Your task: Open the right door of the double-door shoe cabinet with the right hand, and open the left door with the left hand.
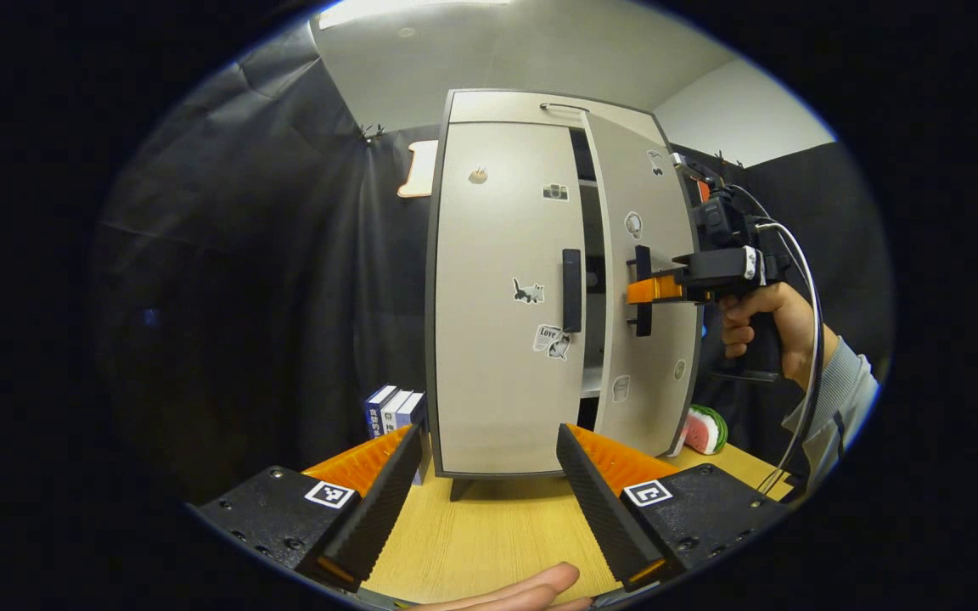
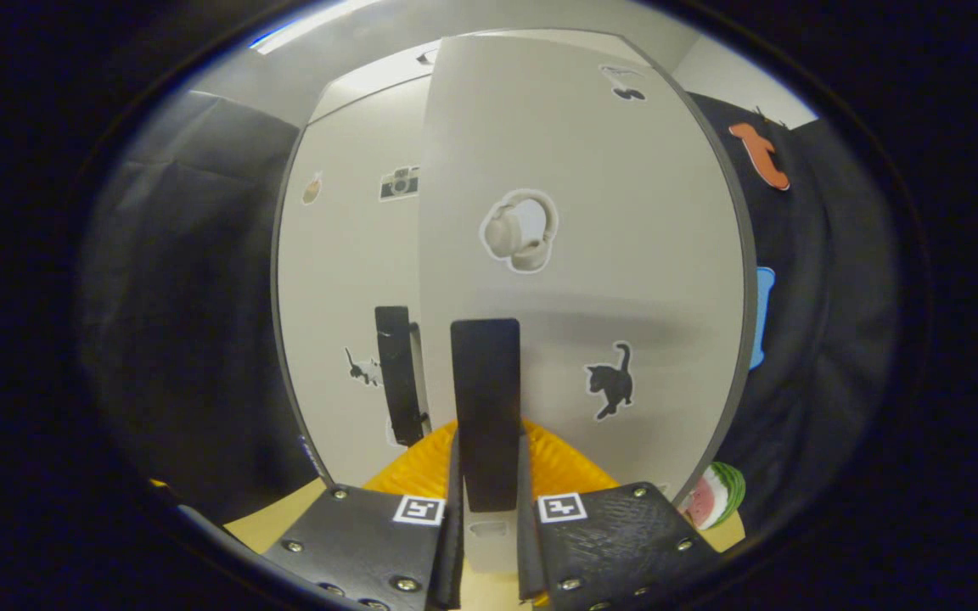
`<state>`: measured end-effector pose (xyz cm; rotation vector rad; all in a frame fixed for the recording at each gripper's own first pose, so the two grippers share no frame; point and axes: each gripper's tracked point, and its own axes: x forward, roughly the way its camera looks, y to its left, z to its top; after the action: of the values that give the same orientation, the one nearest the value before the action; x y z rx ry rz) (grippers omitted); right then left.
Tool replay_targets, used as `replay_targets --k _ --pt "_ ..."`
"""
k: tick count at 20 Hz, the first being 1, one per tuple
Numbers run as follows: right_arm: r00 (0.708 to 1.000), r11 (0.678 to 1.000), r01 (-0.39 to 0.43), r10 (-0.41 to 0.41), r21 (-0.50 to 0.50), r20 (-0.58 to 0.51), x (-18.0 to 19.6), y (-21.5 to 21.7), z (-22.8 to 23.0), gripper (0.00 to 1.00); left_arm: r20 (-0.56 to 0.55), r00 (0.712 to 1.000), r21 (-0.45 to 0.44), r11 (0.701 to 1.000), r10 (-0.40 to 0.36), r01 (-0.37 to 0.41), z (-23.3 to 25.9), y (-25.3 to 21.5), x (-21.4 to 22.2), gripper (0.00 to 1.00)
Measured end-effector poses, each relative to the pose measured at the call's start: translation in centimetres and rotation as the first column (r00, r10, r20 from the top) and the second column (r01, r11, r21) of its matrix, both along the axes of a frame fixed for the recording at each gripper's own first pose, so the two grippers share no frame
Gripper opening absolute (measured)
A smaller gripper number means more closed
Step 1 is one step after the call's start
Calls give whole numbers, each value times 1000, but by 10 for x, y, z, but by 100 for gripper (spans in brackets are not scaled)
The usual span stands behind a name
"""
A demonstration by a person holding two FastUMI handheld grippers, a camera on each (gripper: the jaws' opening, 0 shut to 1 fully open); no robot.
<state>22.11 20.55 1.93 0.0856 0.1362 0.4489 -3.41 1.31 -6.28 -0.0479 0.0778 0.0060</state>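
A pale double-door shoe cabinet point(image 1: 502, 255) with stickers stands on a wooden table. Its right door point(image 1: 650, 297) is swung partly out, showing a dark gap beside the shut left door point(image 1: 506, 288). In the left gripper view the right gripper point(image 1: 643, 290) is shut on the right door's black handle point(image 1: 642, 293), held by a hand point(image 1: 765, 327). In the right gripper view that handle point(image 2: 486, 407) stands clamped between the fingers of the right gripper point(image 2: 486, 501). My left gripper point(image 1: 489, 462) is open, well short of the left door's black handle point(image 1: 571, 290).
Books point(image 1: 394, 412) stand at the cabinet's left foot, and a watermelon-slice toy point(image 1: 704, 428) lies at its right foot. The wooden table point(image 1: 489, 535) reaches toward me. A fingertip point(image 1: 531, 587) shows at the bottom edge. Black cloth walls surround the cabinet.
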Motion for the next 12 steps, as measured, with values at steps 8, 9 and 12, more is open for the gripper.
replay_targets --k 8,9,12 --pt "998 998 -61 61 25 0 -16 -12 -1 18 -17 1000 -6 1000 3 -3 -3 -8 -2 99" --pt "997 997 -72 73 37 -7 -18 -14 -2 17 -22 1000 -5 1000 -1 1 -4 -11 -1 99" --pt "995 994 -93 94 56 -11 -22 -18 0 17 -21 1000 6 1000 -4 4 -3 -14 0 99"
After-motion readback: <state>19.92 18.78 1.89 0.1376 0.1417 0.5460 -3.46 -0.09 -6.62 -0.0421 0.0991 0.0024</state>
